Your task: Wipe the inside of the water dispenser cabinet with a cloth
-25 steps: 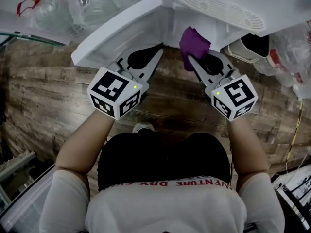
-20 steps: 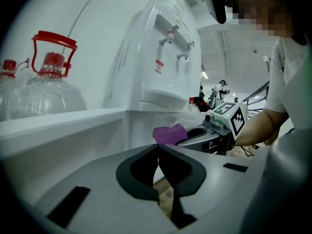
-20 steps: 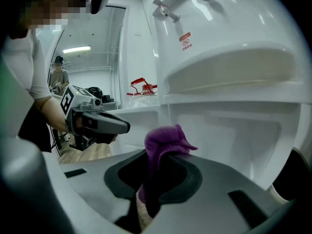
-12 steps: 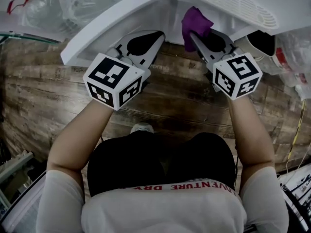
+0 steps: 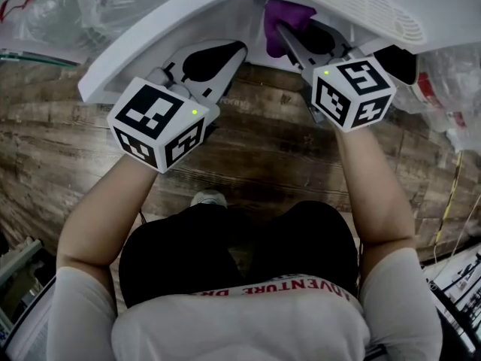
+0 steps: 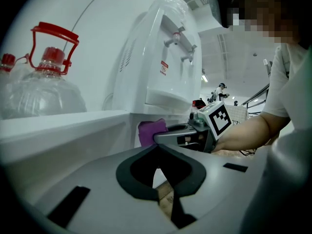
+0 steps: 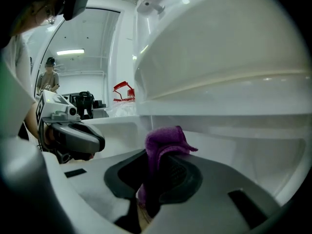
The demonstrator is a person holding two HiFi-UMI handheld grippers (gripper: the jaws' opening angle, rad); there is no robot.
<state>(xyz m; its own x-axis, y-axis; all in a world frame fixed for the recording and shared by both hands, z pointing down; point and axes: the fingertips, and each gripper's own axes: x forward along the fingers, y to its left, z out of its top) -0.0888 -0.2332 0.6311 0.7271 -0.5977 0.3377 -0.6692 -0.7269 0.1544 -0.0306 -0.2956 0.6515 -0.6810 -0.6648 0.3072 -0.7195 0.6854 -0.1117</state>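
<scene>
right hand-held gripper (image 5: 284,34) pinches the purple cloth (image 7: 165,139) by its bunched middle; it looks soft, light, floppy. at 9 o'clock, left hand-held gripper (image 6: 157,152) sits closed, empty.

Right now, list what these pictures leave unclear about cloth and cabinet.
- Cabinet's inside: head view, under the drip tray and open door.
- Lower end of the purple cloth: right gripper view, buried between the right gripper's shut jaws.
- Whether cloth meets the cabinet wall: undecidable in any view.
- Base of the water bottle: left gripper view, behind the door.
</scene>
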